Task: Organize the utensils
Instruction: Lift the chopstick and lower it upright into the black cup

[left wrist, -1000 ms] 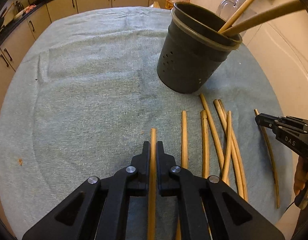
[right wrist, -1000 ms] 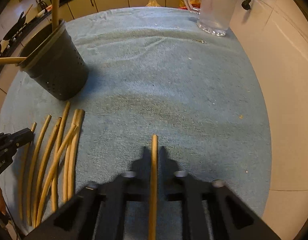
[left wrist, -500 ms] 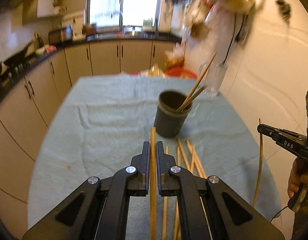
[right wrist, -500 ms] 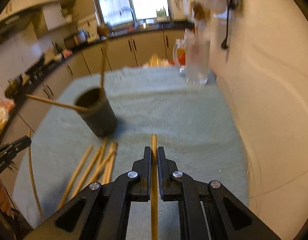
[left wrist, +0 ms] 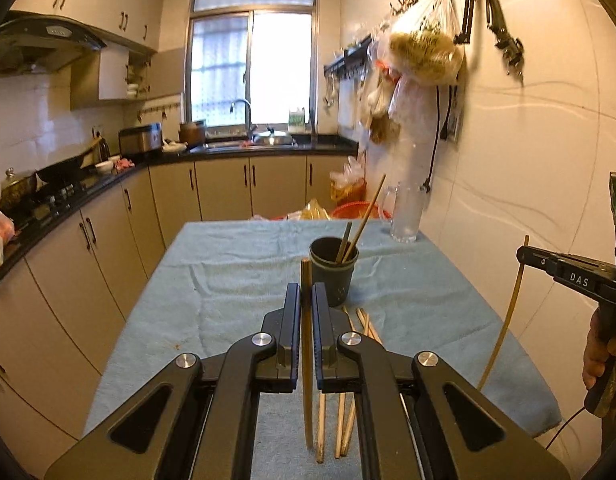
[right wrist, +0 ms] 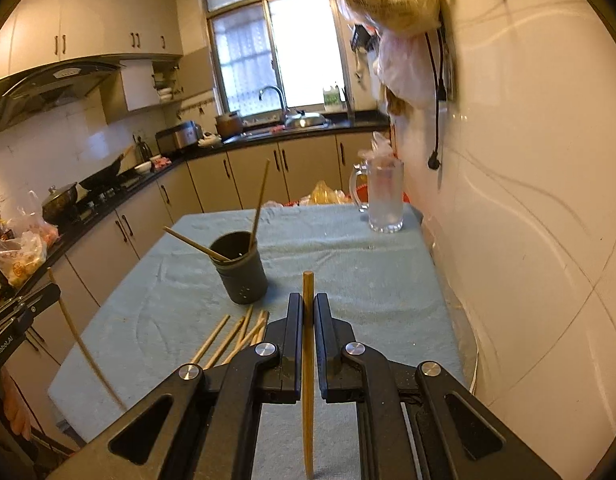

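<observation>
My left gripper is shut on a bamboo chopstick and holds it above the towel-covered table. My right gripper is shut on another chopstick, also raised. Each gripper shows in the other's view, the right one at the right edge, the left one at the left edge, each with its chopstick hanging down. A dark round utensil holder stands mid-table with two chopsticks in it. Several loose chopsticks lie on the towel in front of it.
A glass mug stands at the table's far right corner by the tiled wall. Plastic bags hang from wall hooks above. Kitchen counter and cabinets run along the left and back.
Both grippers have lifted well up from the table, each carrying its chopstick. The views now look level across the kitchen instead of down at the towel.
</observation>
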`<state>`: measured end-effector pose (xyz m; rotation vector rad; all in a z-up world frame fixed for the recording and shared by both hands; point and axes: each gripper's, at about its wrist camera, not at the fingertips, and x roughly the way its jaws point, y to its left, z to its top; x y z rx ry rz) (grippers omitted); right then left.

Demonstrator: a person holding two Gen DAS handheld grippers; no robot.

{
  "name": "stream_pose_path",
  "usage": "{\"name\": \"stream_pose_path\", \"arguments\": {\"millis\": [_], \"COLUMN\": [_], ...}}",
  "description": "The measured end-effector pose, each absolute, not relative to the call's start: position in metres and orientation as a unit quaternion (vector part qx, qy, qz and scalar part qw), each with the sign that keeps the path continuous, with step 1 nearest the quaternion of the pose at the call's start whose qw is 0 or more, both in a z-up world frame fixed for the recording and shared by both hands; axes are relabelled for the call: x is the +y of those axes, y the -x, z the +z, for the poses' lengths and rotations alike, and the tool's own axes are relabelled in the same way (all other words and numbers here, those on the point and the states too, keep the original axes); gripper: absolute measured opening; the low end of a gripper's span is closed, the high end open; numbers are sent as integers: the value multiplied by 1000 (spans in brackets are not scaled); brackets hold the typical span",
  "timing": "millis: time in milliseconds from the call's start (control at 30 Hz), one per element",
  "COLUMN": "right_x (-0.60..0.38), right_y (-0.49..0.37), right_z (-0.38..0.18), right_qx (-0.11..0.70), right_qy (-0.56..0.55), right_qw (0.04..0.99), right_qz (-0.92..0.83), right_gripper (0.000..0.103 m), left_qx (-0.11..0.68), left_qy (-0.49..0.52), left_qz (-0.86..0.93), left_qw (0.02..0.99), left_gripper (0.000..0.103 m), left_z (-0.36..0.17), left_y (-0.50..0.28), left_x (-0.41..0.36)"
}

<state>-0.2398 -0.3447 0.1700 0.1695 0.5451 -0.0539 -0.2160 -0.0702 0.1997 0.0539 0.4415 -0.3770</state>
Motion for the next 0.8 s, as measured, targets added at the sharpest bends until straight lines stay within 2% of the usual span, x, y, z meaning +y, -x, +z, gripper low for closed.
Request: {"name": "stream_pose_path", "arguments": {"millis": [200,567,800], "right_x": [-341,-340,-336], "right_y": [243,206,169], "right_z": [180,196,229], "right_qx": [252,242,208], "right_qy": [-80,-83,-88], "right_qw": [964,967,974], "right_qz": [-22,-12,-4], "right_gripper": [6,6,6], "left_qx": [200,219,198], "left_qy": [-30,-1,-3], "left_qz": [-183,-197,-194], "left_qw": [962,956,961], "left_gripper": [5,5,5], "left_z": [213,235,275], "left_y": [214,168,126], "left_x": [-66,-58,-64]}}
